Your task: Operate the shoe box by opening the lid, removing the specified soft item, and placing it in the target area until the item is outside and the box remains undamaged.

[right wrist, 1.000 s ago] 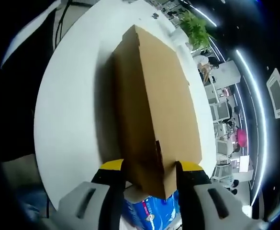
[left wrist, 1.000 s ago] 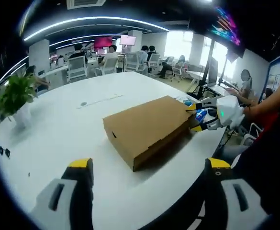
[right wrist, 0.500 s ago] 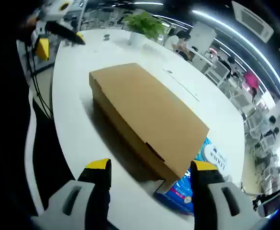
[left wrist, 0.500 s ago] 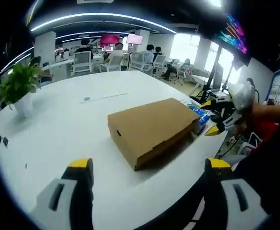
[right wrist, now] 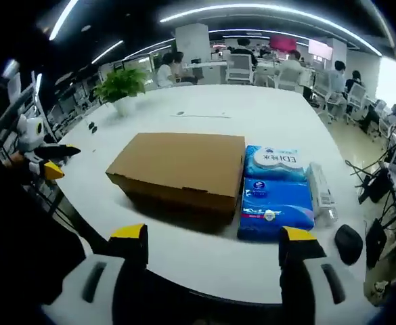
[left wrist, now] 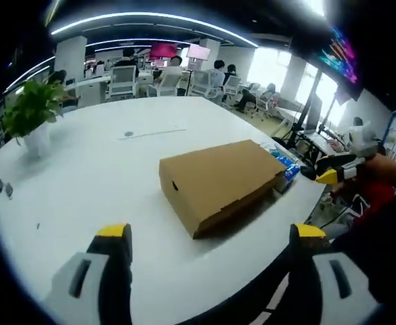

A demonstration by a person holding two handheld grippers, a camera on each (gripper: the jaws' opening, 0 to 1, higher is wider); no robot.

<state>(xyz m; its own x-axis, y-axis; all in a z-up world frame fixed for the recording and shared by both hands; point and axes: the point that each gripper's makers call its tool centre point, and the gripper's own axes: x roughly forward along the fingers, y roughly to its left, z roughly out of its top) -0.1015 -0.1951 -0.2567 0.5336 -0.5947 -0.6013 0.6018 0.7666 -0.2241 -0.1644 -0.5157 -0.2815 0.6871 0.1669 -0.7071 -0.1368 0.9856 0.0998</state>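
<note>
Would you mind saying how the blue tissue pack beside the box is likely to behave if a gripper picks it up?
The blue tissue pack looks soft and plastic-wrapped, so it will probably squash and may slip. It seems light for its bulk. Lying flat against the shoe box, it is unlikely to roll.

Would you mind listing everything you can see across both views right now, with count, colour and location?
Shoe box: one, brown cardboard, lid shut, middle of the white table.
Tissue pack: one, blue and white, lying beside the box's end.
Clear wrapped packet: one, transparent, beside the tissue pack, on its far side from the box.
Dark rounded object: one, black, near the table edge; cannot tell what it is.
Potted plant: one, green in a white pot, far side of the table.
Office chairs and seated people: several, in the background.
Left claw: one, grey with yellow tips, open, off the box.
Right claw: one, grey with yellow tips, open, off the box.
</note>
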